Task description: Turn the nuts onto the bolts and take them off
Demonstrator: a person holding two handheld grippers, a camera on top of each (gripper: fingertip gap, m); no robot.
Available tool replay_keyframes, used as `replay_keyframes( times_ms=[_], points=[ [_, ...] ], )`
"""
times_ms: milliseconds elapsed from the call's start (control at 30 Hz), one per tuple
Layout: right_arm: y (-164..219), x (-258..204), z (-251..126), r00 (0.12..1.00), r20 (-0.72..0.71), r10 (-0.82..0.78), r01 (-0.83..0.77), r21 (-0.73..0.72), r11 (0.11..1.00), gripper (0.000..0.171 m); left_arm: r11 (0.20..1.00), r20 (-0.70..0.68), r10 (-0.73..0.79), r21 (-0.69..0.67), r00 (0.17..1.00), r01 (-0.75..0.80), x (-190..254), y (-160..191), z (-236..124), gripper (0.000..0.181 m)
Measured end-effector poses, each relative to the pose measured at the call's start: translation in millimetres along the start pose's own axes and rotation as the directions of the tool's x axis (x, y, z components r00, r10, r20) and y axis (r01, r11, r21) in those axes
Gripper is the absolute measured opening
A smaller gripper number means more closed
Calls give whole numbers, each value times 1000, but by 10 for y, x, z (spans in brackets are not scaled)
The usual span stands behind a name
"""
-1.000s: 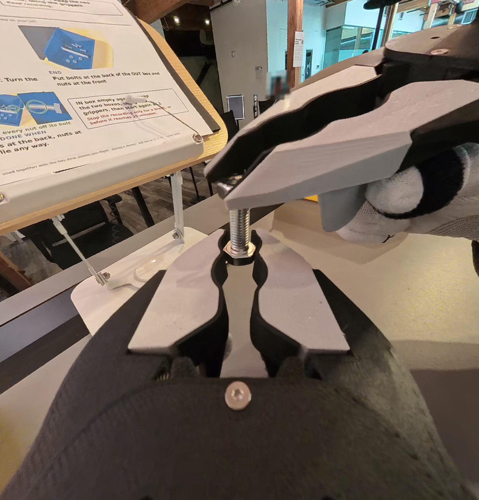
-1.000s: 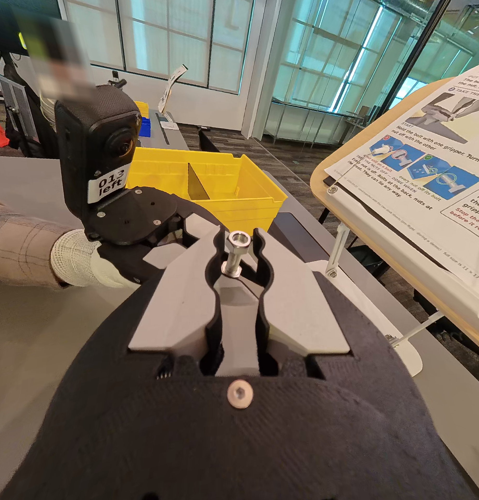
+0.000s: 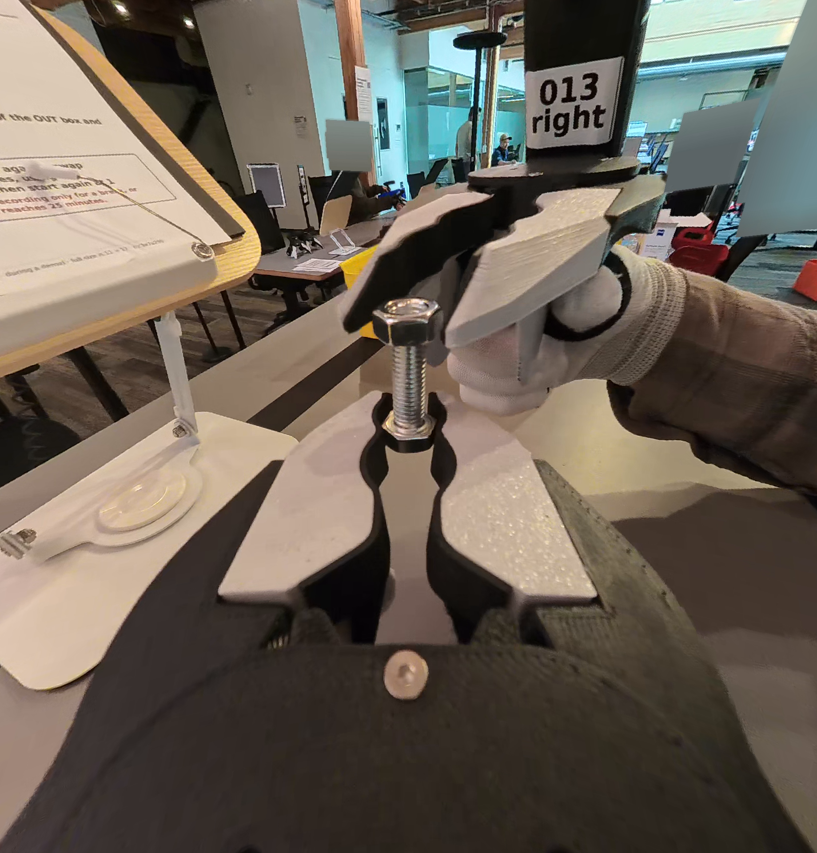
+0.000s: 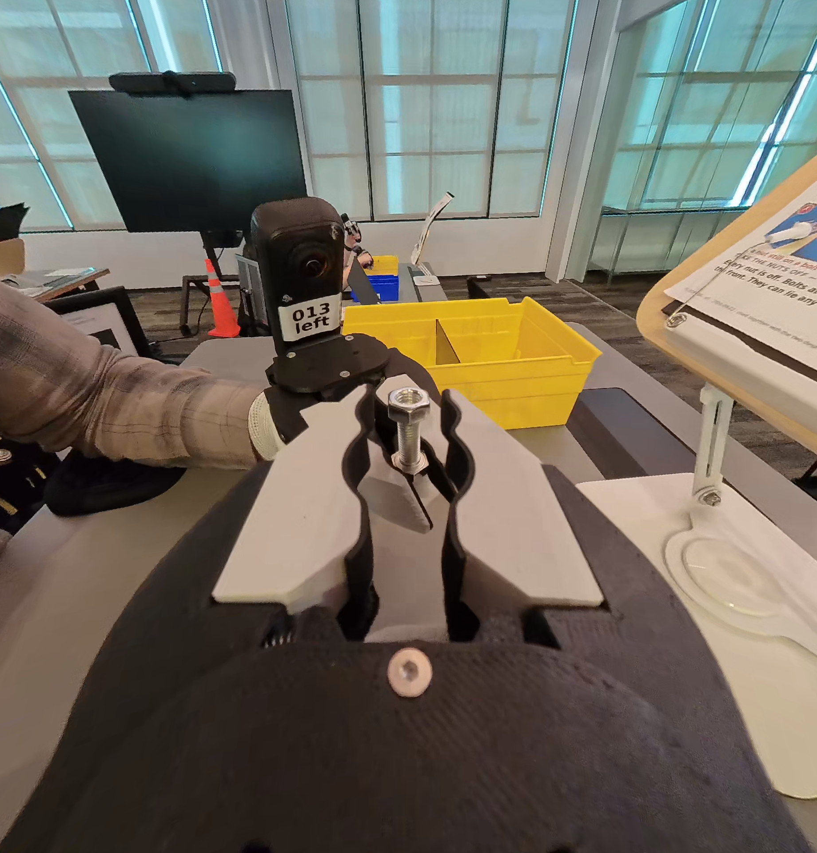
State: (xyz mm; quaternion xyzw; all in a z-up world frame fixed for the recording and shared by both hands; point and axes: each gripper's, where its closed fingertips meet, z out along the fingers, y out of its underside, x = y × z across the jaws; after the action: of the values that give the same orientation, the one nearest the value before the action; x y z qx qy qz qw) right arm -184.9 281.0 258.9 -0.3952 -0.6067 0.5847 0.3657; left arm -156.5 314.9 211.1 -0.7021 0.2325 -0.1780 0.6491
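A silver bolt stands upright with its hex head clamped in my left gripper, which is shut on it. A silver nut sits at the top of the threads. My right gripper is open, with one finger on each side of the nut and a gap to each. In the right wrist view the nut and the bolt rise from the left gripper. The right gripper's grey fingers reach in from the upper right in the left wrist view.
A yellow divided bin stands on the grey table behind the grippers. A tilted board with an instruction sheet stands on a white base to the side. A gloved hand holds the right gripper. About 6 cm separates my left fingertips from my right.
My right gripper was shut on the nut and has opened, swinging back level around it. The nut and a longer stretch of thread now show. The left gripper still holds the bolt.
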Motion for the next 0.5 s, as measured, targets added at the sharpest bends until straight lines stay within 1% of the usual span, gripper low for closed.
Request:
replay_keyframes(
  times_ms=[67,267,500],
  points=[
    [-1,5,3,1000,-2,0,0,3,1000,15,1000,1,-2,2,1000,2,-2,-3,-1,15],
    [-5,83,21,998,-55,-10,10,8,1000,15,1000,58,-15,-10,998,16,-92,-1,-3,15],
    [-13,258,156,983,-183,20,-13,37,999,15,999,184,-45,-20,982,49,-327,25,-51,15]
  ],
)
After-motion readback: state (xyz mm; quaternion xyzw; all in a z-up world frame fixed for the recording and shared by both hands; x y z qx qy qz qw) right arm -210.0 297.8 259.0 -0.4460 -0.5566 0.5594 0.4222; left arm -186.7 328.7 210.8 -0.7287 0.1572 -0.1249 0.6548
